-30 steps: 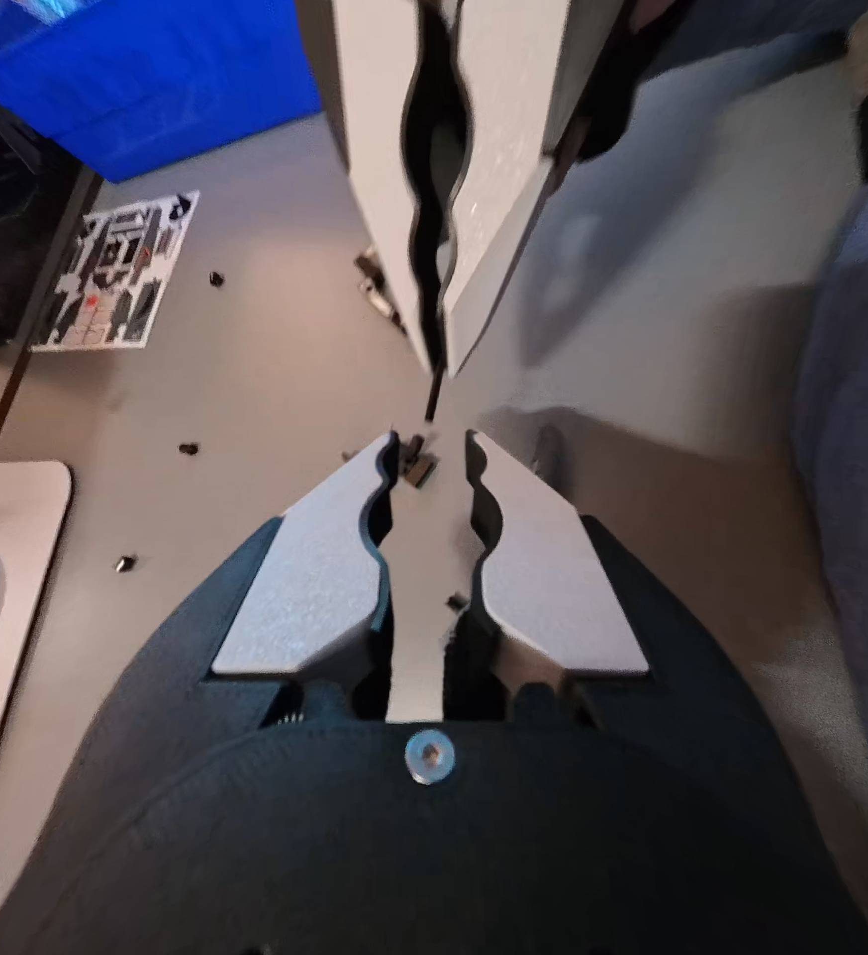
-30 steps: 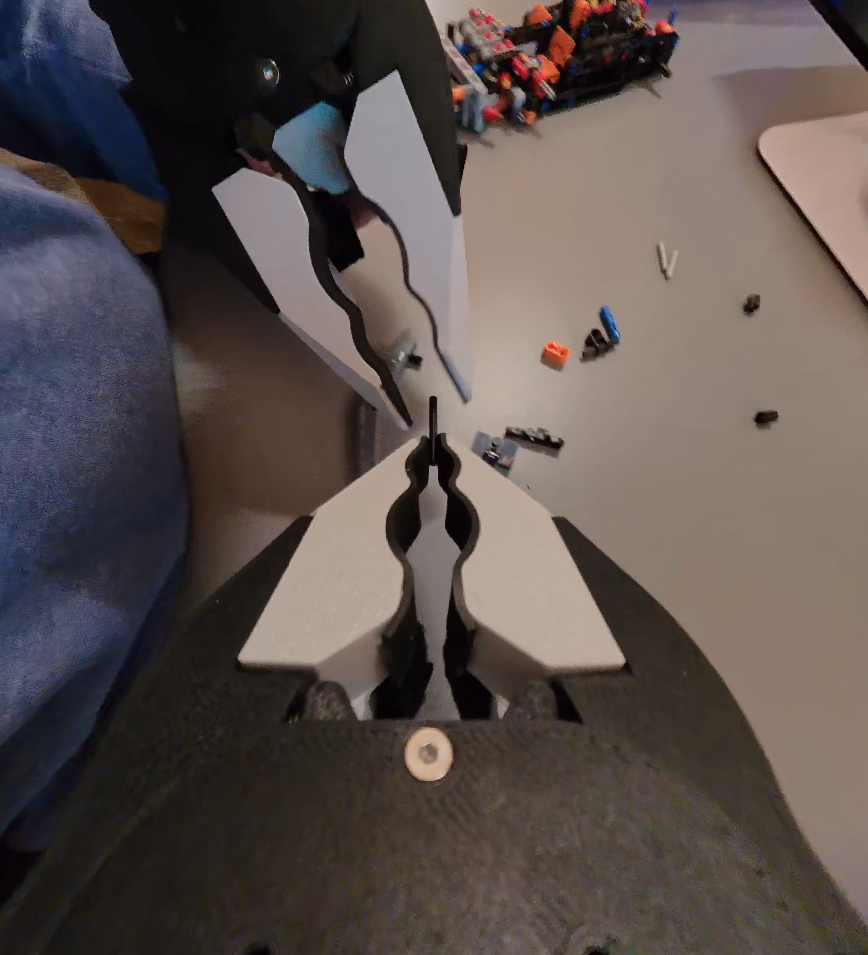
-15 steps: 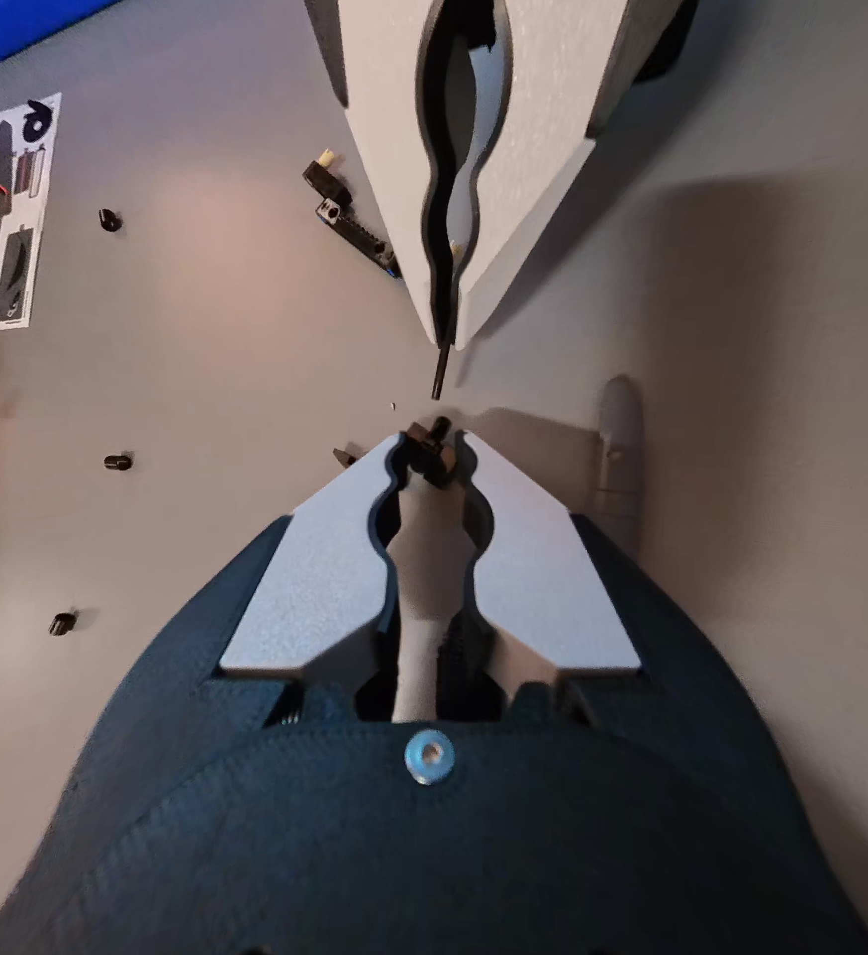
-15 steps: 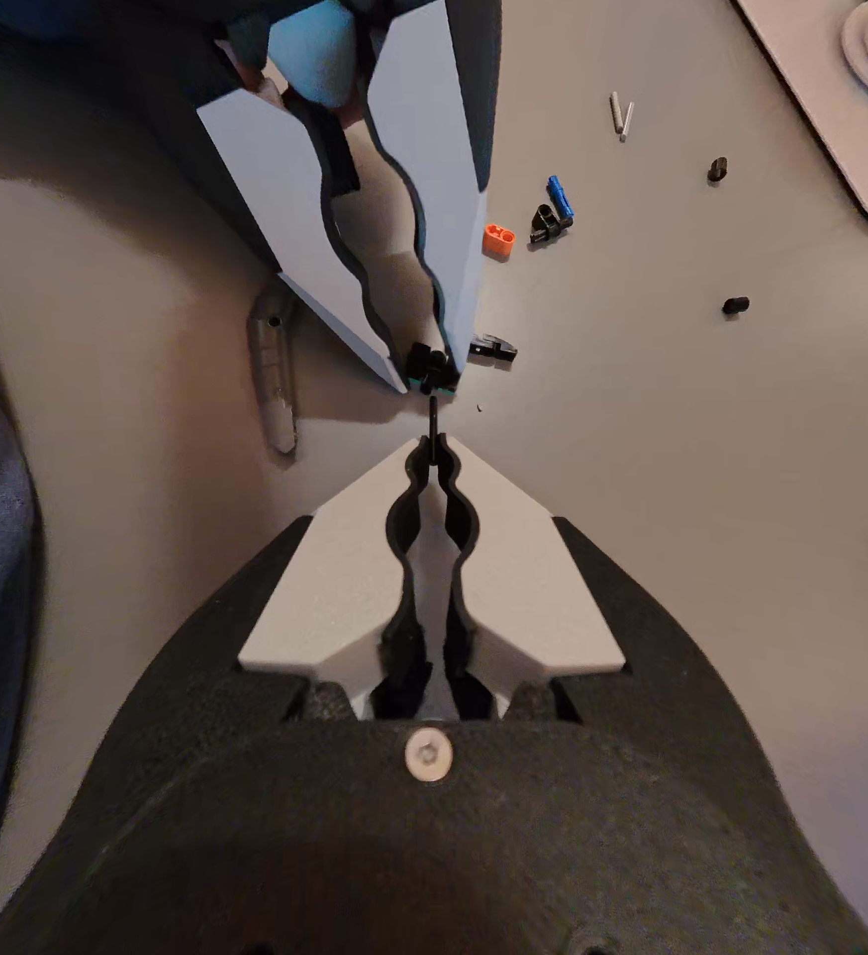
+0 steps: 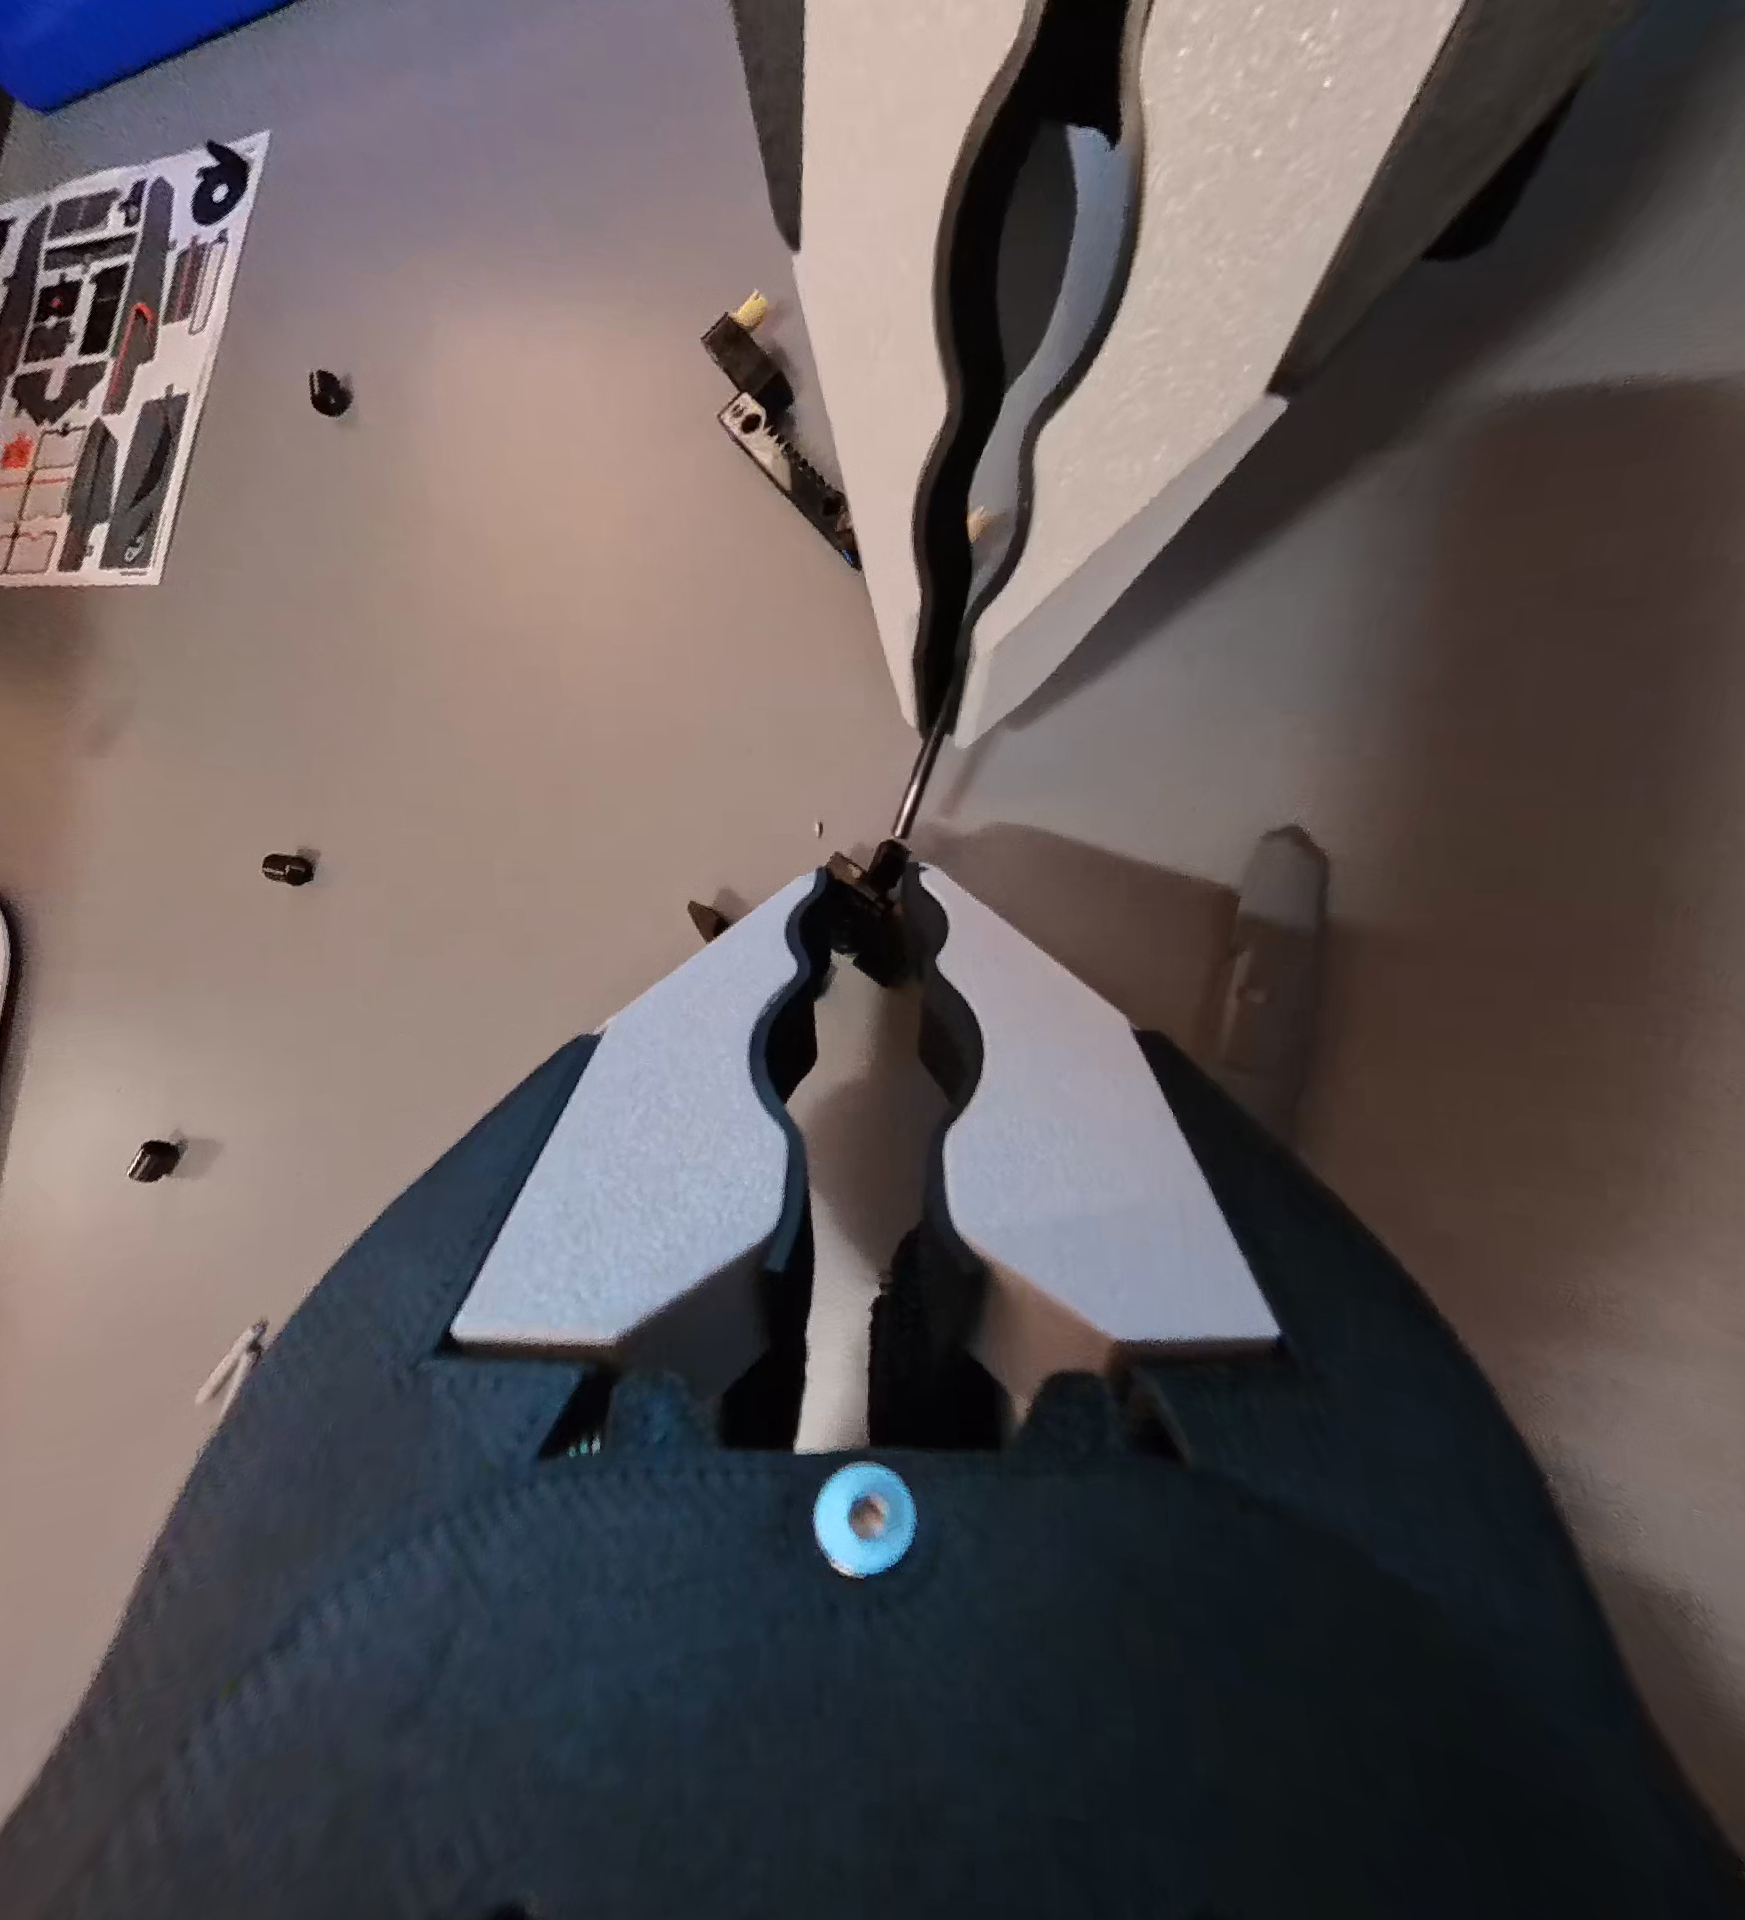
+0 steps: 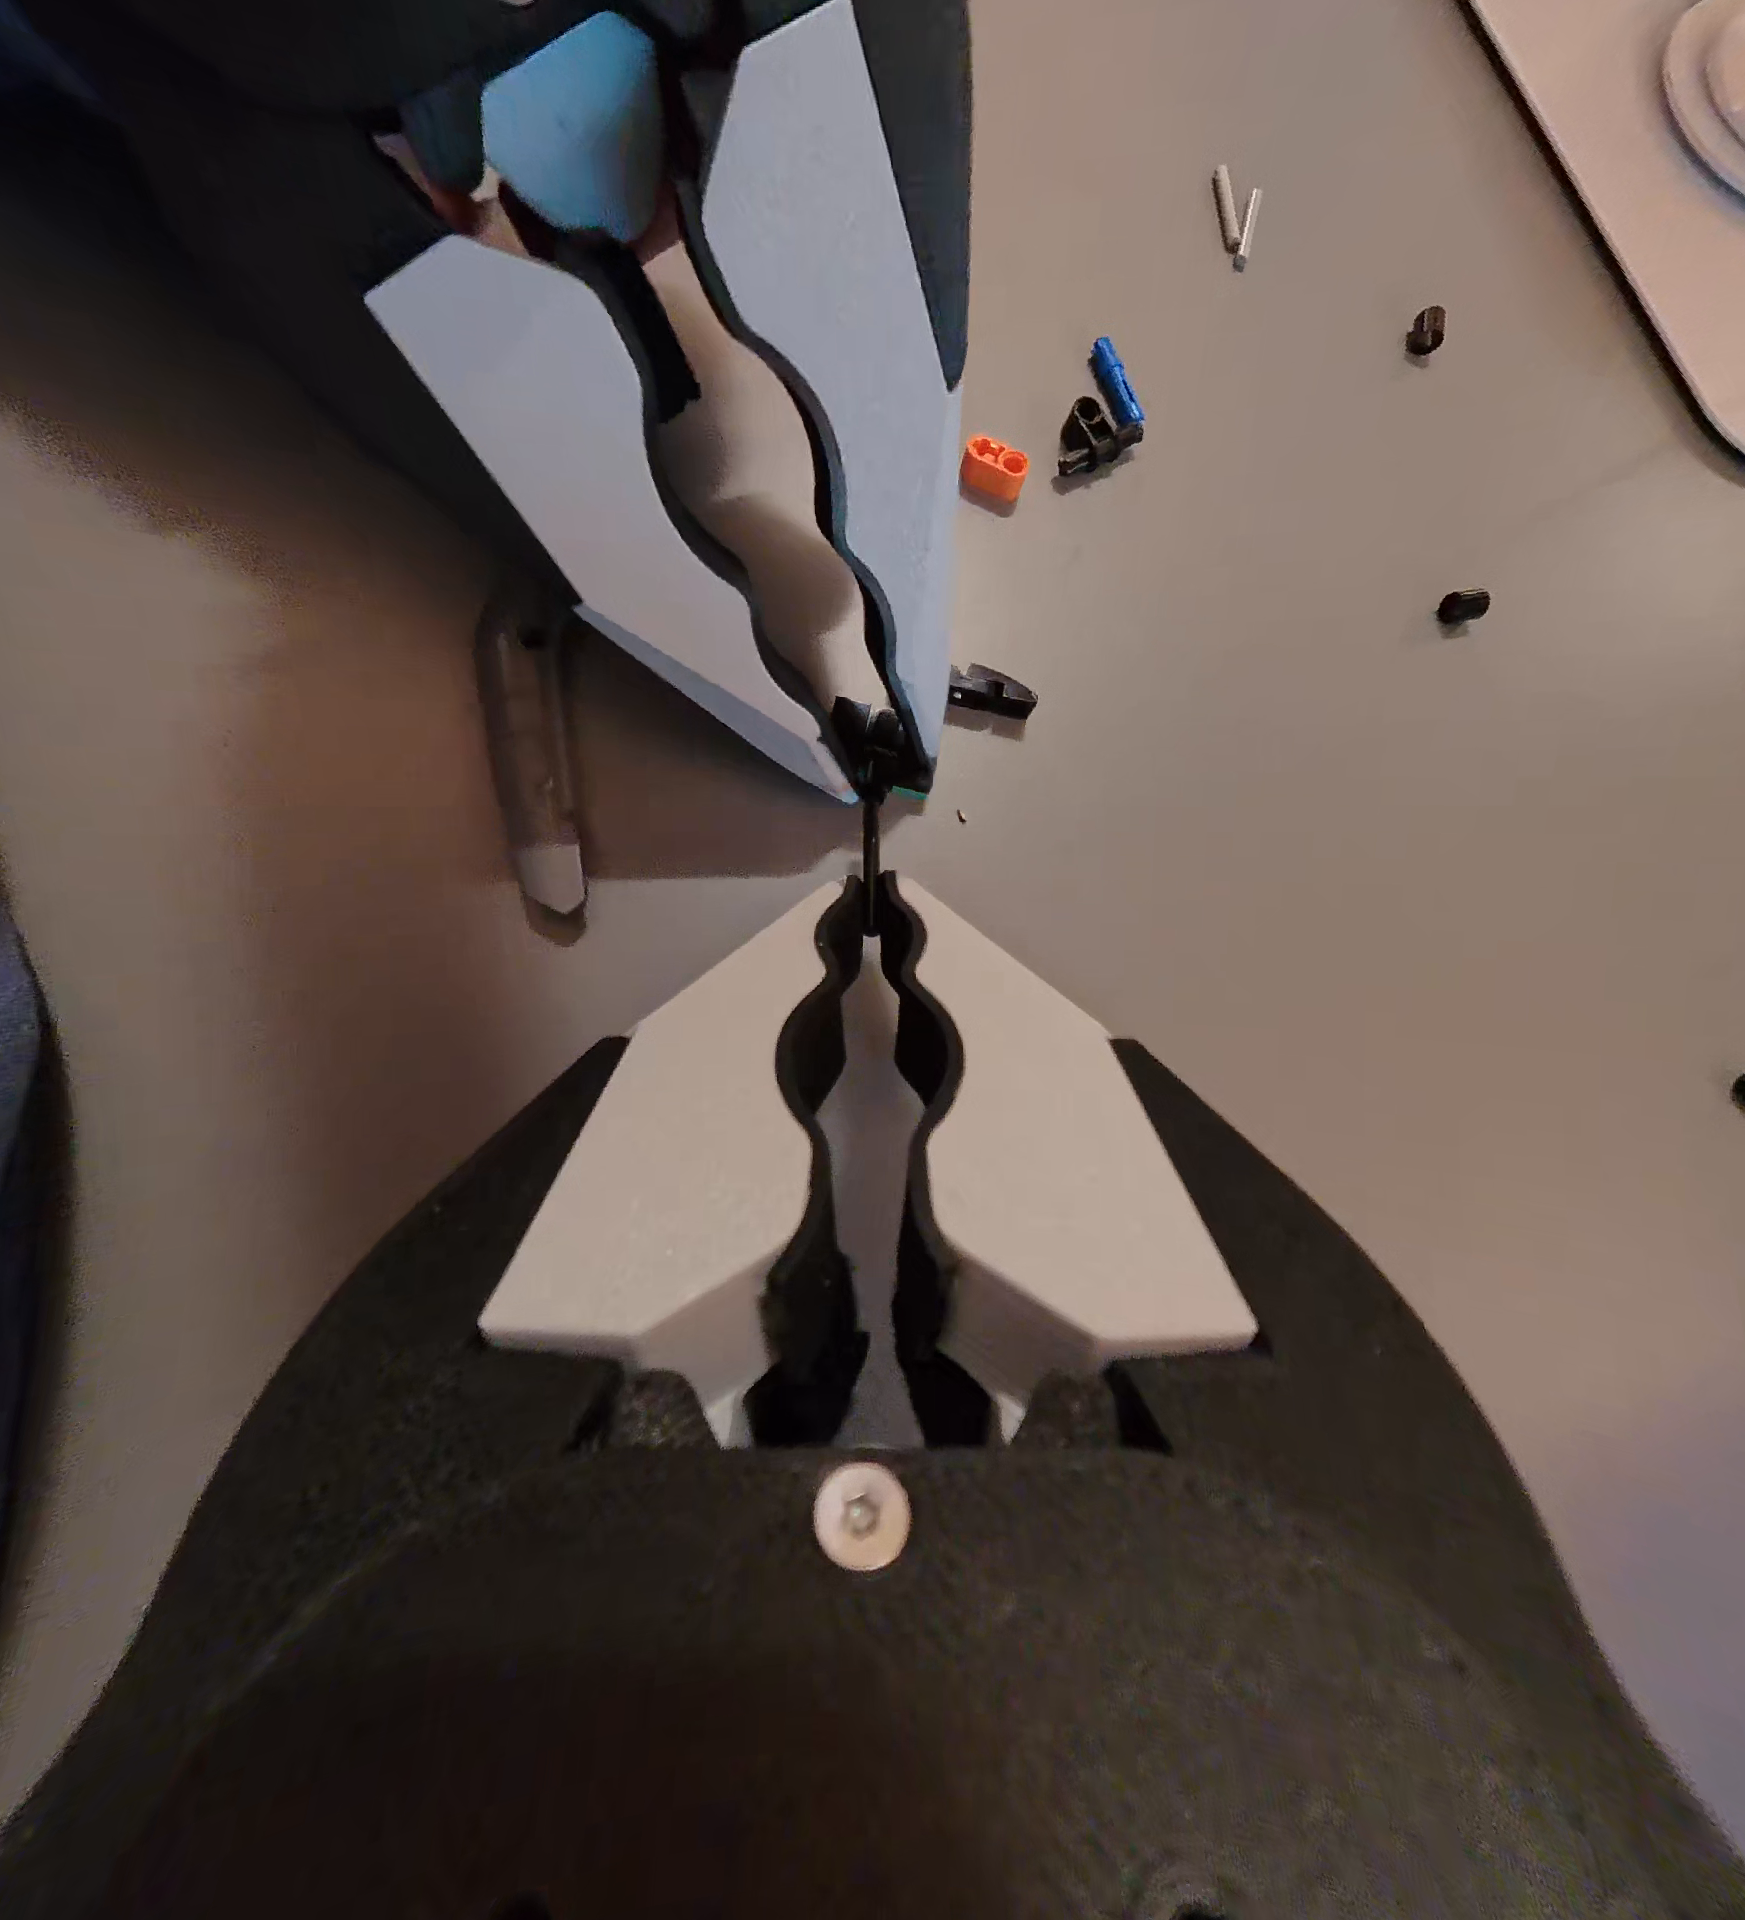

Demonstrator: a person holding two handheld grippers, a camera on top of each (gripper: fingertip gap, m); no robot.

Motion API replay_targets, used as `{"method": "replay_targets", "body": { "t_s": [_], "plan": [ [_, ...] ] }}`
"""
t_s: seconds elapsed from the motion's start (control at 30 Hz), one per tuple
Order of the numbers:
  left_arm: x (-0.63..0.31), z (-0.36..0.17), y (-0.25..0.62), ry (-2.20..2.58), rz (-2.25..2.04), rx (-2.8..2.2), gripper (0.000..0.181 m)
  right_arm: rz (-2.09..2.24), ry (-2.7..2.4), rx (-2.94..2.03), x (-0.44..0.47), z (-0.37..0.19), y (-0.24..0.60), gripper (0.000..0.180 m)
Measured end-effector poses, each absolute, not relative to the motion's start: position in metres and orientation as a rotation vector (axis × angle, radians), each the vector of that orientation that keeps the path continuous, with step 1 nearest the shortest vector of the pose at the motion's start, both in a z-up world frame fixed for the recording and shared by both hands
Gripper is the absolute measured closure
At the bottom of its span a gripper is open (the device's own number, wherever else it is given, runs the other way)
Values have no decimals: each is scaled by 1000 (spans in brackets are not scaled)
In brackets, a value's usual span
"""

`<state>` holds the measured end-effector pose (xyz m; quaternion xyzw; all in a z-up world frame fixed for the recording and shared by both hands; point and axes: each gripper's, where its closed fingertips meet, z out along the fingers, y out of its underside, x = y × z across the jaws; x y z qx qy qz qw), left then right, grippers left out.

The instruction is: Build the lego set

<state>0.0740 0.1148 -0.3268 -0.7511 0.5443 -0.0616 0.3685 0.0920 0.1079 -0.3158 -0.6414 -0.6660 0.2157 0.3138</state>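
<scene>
In the left wrist view my left gripper (image 5: 868, 894) is shut on a small black connector (image 5: 863, 920) just above the grey table. My right gripper (image 5: 935, 717) comes in from the top, shut on a thin black axle (image 5: 915, 784). The axle's tip touches the connector. In the right wrist view my right gripper (image 6: 870, 896) holds the axle (image 6: 870, 842) pointing forward. The left gripper (image 6: 878, 774) stands opposite with the connector (image 6: 866, 727) between its tips. How far the axle sits in the connector is hidden.
A sticker sheet (image 5: 68, 374), black pins (image 5: 286, 868) and a black toothed bar (image 5: 785, 468) lie left. A long grey piece (image 5: 1273, 935) lies right of the tips. An orange piece (image 6: 995, 468), a blue pin (image 6: 1117, 379) and a white tray (image 6: 1626, 208) lie to the right.
My left gripper was open a second ago and has shut on the black connector. Both grippers have drawn together, and the axle tip now meets the connector.
</scene>
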Motion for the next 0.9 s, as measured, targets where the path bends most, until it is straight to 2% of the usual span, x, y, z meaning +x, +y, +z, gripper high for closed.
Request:
{"method": "replay_targets", "body": {
  "t_s": [0.03,0.9],
  "plan": [
    [75,-327,114,1397,-156,-1927,170,562,-1752,-1692,92,-316,109,179],
    [76,-326,115,1322,-176,-1935,173,319,-1737,-1690,89,-316,108,180]
  ]
}}
